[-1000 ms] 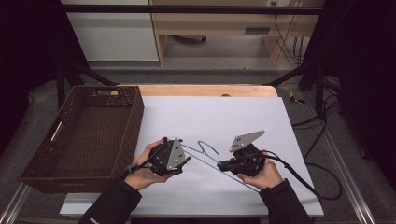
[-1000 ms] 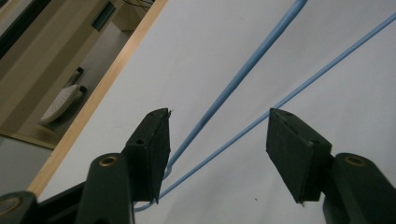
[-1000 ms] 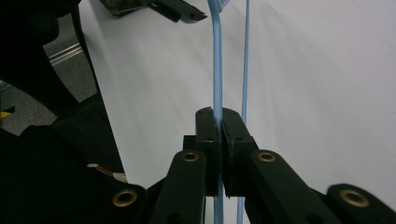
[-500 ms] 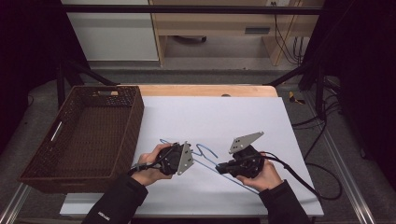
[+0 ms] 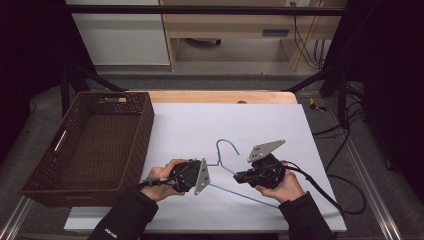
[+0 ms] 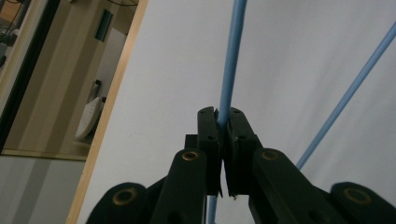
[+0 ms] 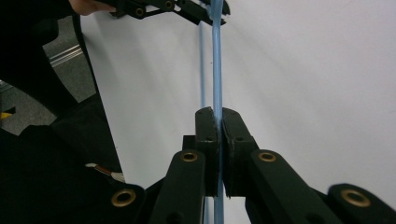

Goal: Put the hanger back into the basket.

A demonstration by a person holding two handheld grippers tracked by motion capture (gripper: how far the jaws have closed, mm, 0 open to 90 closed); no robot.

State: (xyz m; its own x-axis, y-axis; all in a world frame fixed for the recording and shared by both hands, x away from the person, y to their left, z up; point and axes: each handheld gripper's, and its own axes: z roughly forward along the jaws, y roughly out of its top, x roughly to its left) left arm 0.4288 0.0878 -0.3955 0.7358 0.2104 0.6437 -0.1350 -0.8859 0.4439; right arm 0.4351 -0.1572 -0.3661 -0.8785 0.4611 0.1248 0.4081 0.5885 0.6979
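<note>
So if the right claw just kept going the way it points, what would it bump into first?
Probably the left claw. The right claw, shut on the blue hanger, points along that wire, and the left claw grips the same wire farther on. How far off is hard to judge.

Left hand-held gripper, bottom centre of the frame: its jaws, having just closed, pinch a blue wire hanger whose rod runs to the top edge. A second rod crosses right, over the white tabletop.

High front-down overview; two close jaw-level views sharing blue hanger wire.
</note>
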